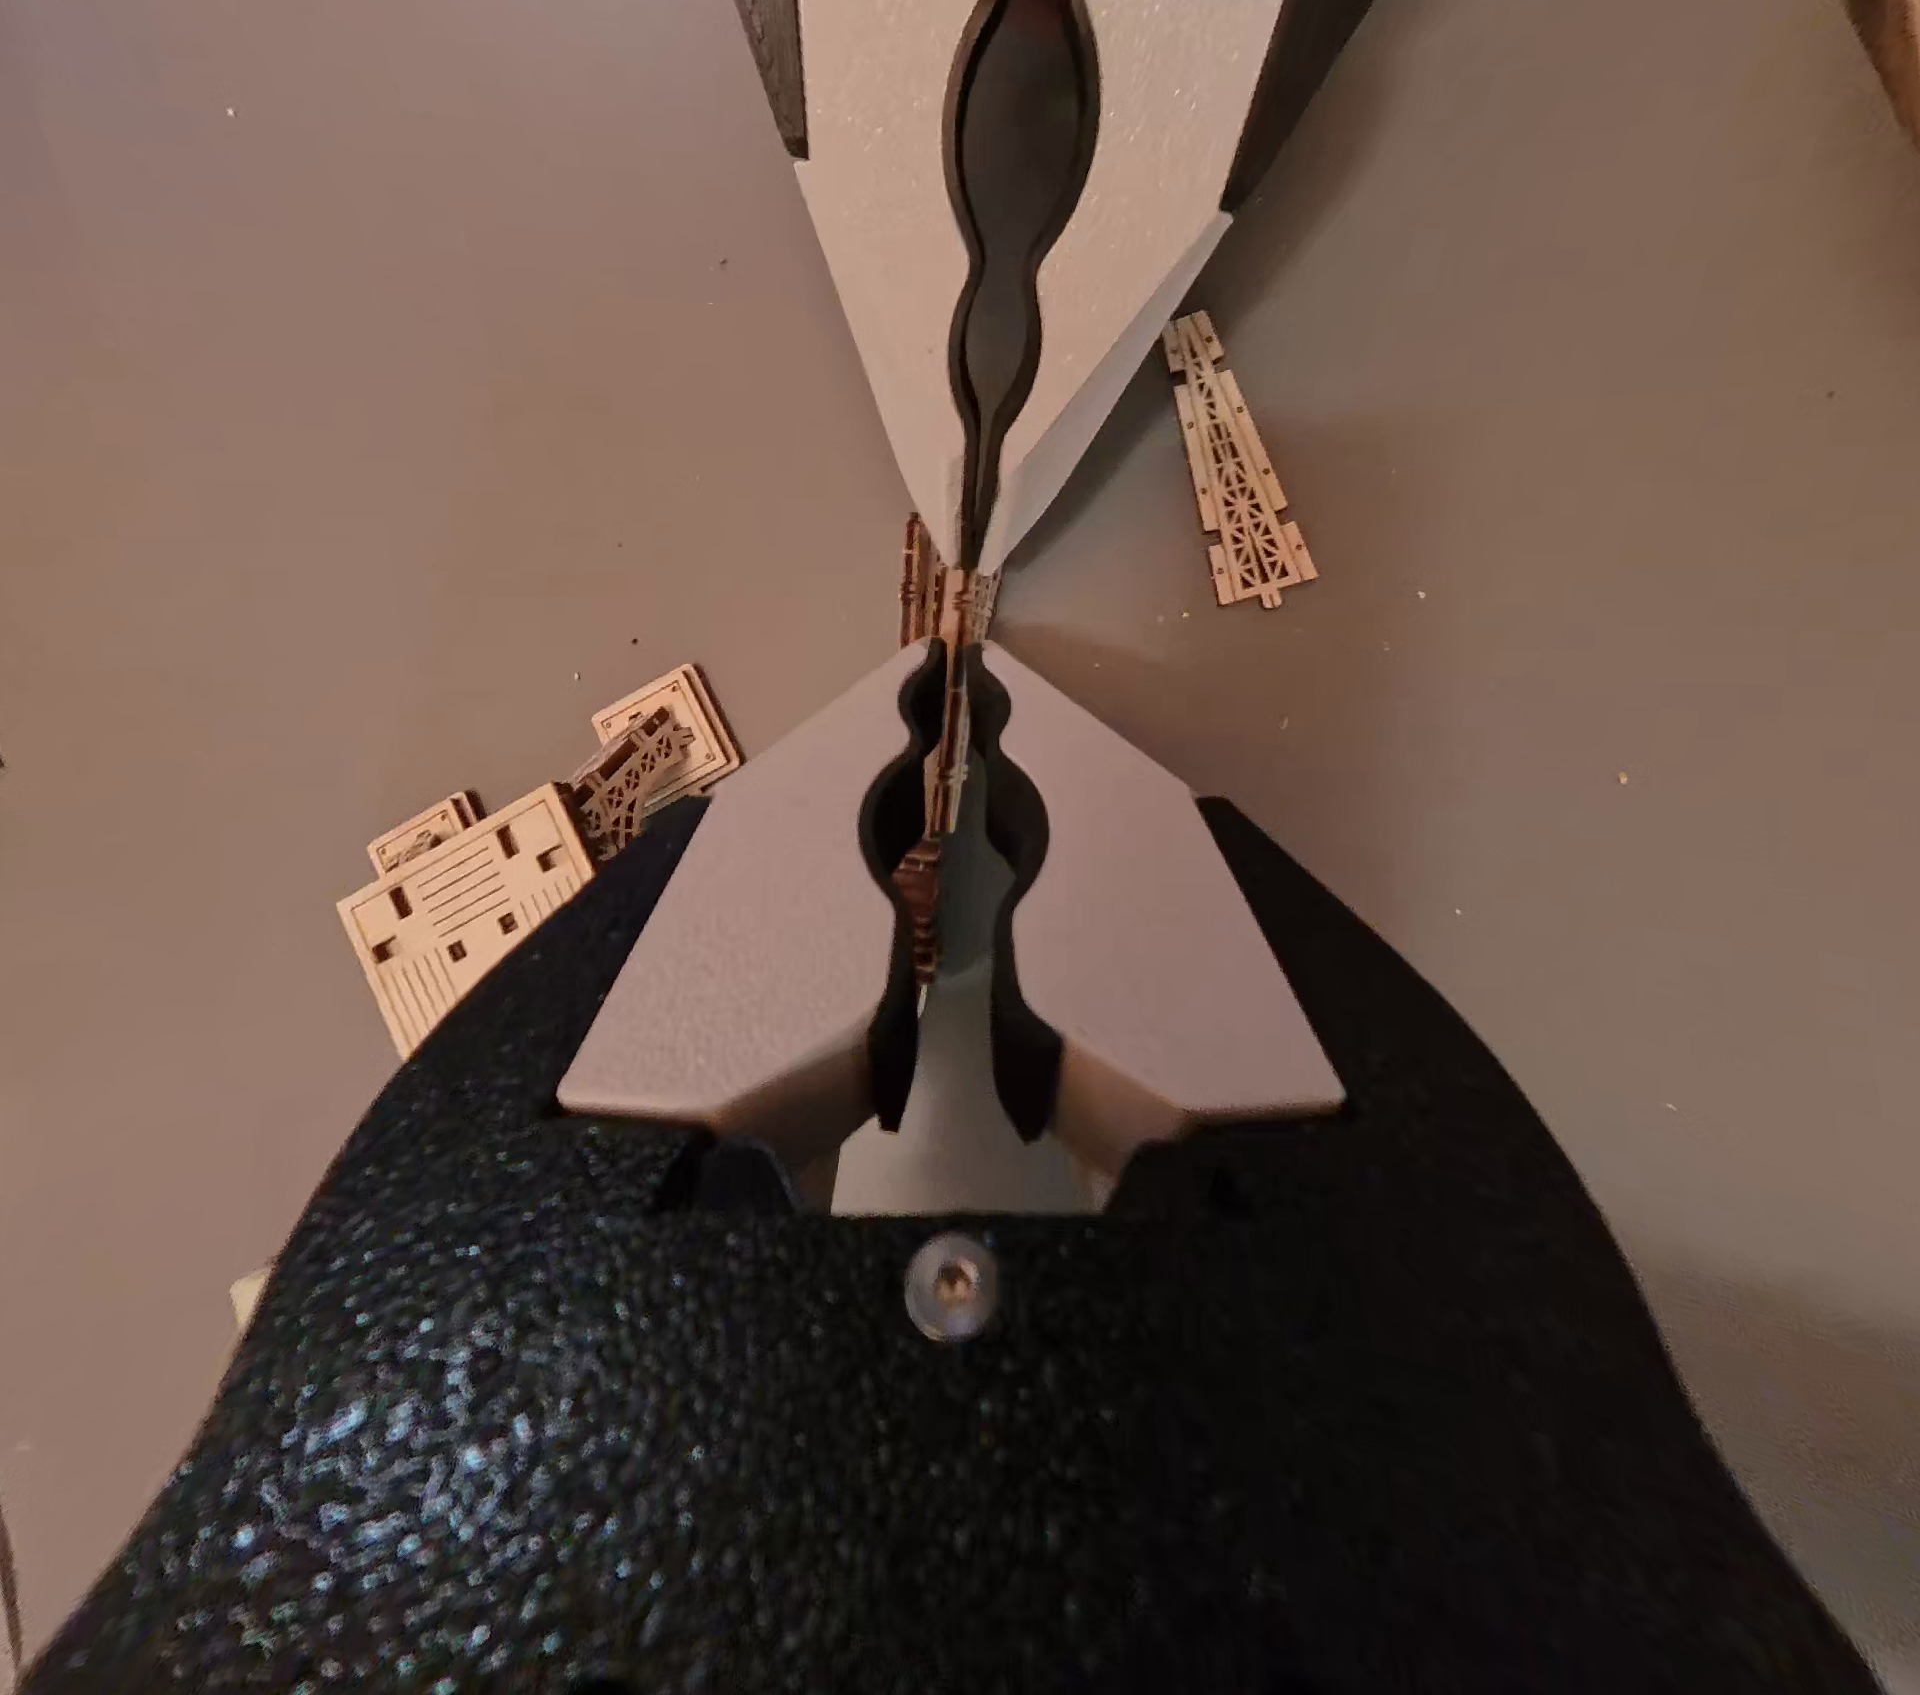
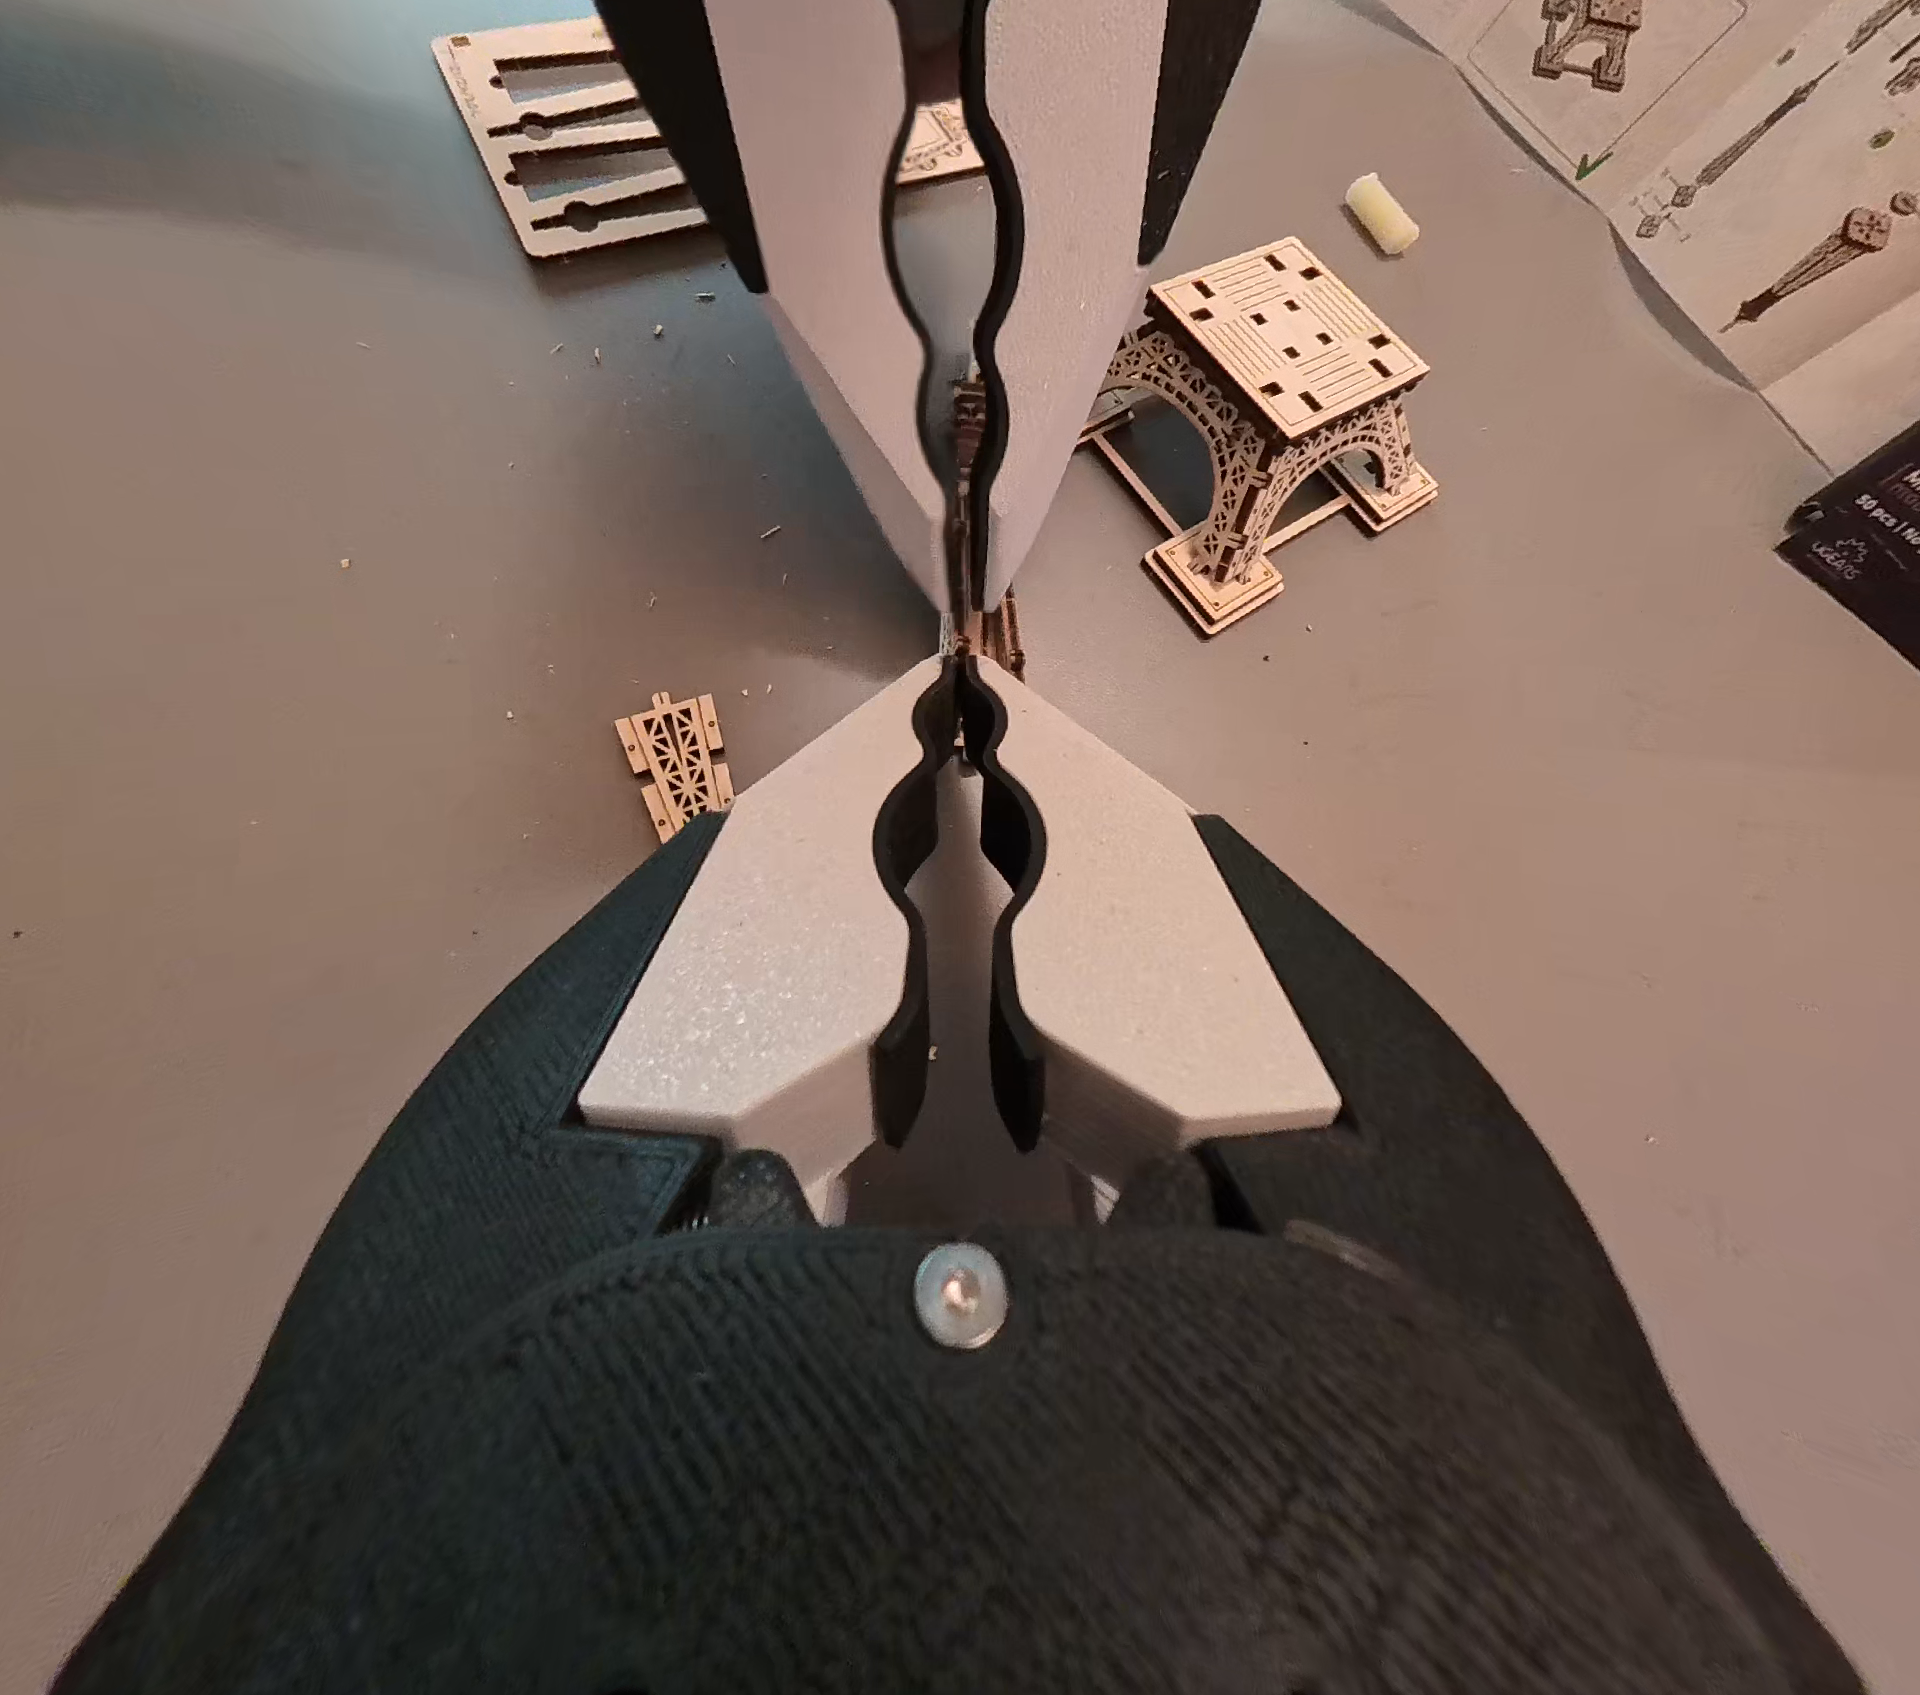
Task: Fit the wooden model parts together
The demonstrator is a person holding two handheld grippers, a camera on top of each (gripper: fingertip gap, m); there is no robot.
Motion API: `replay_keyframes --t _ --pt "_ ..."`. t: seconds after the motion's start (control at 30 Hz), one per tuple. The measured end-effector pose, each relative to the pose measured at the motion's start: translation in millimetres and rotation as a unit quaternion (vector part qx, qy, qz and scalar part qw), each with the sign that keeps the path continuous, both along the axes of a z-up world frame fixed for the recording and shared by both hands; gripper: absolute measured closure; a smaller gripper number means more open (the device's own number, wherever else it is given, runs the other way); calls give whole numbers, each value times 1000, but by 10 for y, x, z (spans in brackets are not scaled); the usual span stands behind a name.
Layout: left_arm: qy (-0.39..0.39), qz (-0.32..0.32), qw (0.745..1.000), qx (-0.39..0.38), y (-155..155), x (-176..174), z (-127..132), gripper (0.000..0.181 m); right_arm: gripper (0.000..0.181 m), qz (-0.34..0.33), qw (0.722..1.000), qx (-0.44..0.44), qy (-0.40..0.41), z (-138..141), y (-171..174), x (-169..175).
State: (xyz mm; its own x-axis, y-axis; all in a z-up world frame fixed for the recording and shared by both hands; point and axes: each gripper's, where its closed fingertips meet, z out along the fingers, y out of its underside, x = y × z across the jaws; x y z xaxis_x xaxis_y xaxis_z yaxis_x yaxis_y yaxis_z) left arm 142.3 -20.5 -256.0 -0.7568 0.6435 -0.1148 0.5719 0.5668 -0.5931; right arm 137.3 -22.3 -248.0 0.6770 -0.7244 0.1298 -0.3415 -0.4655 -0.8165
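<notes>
Left tool [image 1: 951, 679] and right tool [image 2: 961, 669] tip to tip, both clamped on slim wooden lattice assembly [image 1: 940, 596], long axis running between them.

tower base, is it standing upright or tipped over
Upright. In the right wrist view the tower base stands on its four arched legs on the table, flat slotted deck facing up.
</notes>
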Motion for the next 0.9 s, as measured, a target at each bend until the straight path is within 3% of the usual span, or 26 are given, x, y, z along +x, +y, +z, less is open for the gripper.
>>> replay_keyframes --t 0.13,0.67,0.77,0.9 --pt "15 -8 1000 10 43 -72 -5 172 181 1 1000 0 0 1 1 -1" --pt "-11 -15 1000 10 -19 -48 -45 180 180 21 1000 5 3 12 29 -52" --pt "-9 -19 1000 13 -13 -47 -45 180 156 12 1000 4 -5 110 -83 -76" --pt "-7 -26 999 21 -16 -46 -45 180 141 1 1000 -4 14 42 -185 -22"
